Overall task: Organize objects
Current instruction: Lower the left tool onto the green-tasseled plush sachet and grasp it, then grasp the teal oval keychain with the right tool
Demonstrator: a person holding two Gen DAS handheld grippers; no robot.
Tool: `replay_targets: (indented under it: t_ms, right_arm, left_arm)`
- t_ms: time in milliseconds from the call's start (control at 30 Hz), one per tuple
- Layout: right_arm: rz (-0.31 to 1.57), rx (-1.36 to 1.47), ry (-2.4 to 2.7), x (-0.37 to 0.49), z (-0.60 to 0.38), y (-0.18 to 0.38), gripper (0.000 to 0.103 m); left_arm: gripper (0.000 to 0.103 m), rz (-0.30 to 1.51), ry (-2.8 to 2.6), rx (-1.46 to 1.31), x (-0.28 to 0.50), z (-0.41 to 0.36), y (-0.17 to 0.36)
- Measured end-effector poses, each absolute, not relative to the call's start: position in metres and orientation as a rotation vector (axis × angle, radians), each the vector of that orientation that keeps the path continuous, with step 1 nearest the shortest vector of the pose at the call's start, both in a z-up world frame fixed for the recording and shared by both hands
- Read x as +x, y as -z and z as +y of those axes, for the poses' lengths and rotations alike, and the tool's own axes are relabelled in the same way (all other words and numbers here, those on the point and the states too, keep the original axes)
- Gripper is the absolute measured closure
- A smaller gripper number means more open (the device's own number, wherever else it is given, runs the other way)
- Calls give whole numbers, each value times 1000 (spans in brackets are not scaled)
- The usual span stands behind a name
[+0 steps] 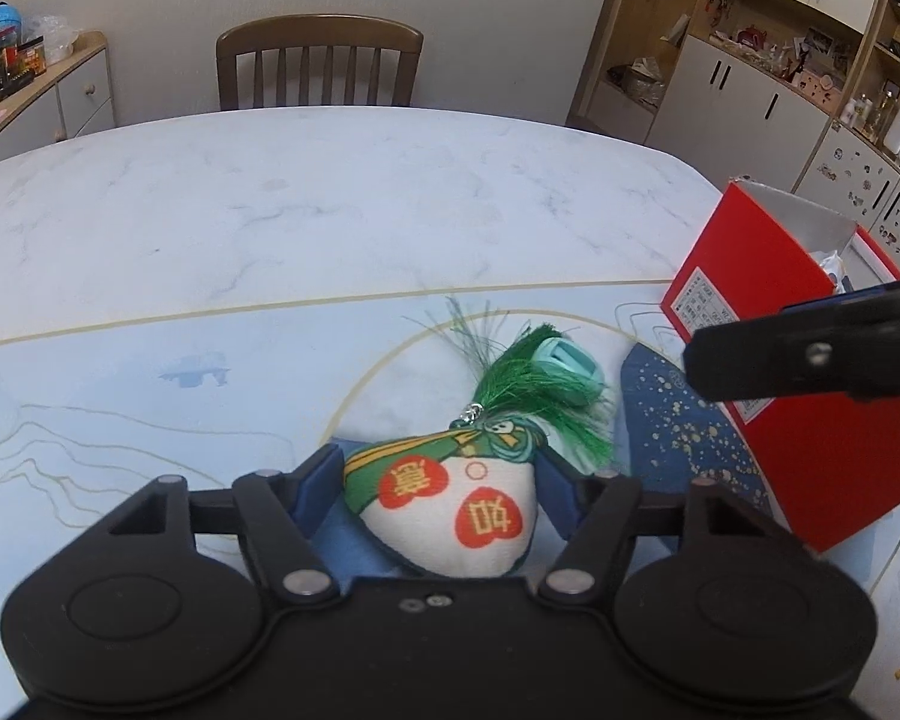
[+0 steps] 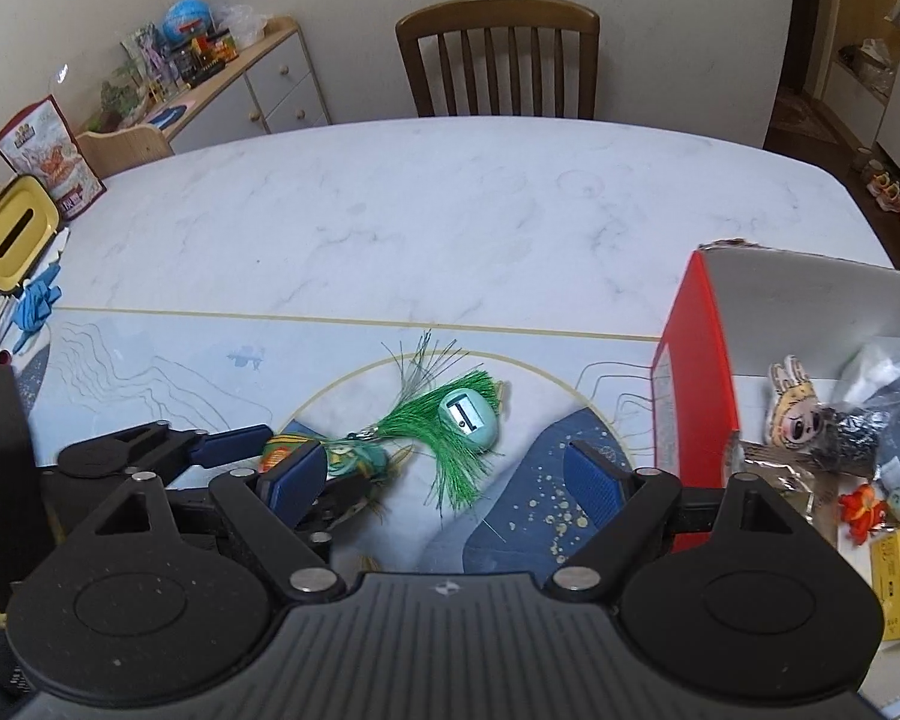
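Left gripper (image 1: 444,474) has its blue pads closed on a stuffed pouch (image 1: 450,510) — white cloth with red hearts and a green band — low over the table (image 1: 270,210). Right gripper (image 2: 444,480) hangs just beside it with its pads spread wide and nothing between them. Under both lies a pale blue mat (image 2: 150,372) with gold lines and a dark blue speckled patch. To the right stands an open red box (image 2: 696,372), white inside, with a doll, a black bundle and small packets in it. From the pouch a green tassel (image 2: 450,438) fans across the mat. On the tassel rests a small mint sharpener (image 2: 468,417) — slot up, between pouch and box.
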State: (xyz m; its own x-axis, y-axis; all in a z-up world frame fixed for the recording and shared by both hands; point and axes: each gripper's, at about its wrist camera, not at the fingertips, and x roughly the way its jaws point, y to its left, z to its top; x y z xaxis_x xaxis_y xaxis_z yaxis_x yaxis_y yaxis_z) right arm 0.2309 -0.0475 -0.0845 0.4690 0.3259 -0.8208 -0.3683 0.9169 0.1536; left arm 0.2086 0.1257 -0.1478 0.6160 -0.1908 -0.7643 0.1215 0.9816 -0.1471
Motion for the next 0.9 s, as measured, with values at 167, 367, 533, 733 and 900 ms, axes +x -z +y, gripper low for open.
replay_targets:
  t_ms: [167, 367, 533, 733, 900]
  right_arm:
    - [1017, -52, -410, 243, -41, 99, 17]
    - [1036, -72, -392, 257, -32, 117, 17]
    - [1051, -100, -377, 268, -23, 134, 17]
    - [1079, -116, -353, 282, -17, 152, 29]
    - [1091, -120, -344, 285, -14, 157, 47]
  left_arm:
    - [37, 885, 172, -86, 203, 146, 143]
    - [37, 877, 111, -101, 196, 183, 136]
    - [37, 885, 38, -126, 191, 212, 137]
    - [37, 905, 9, -134, 185, 225, 141]
    - [37, 904, 6, -142, 183, 226, 142]
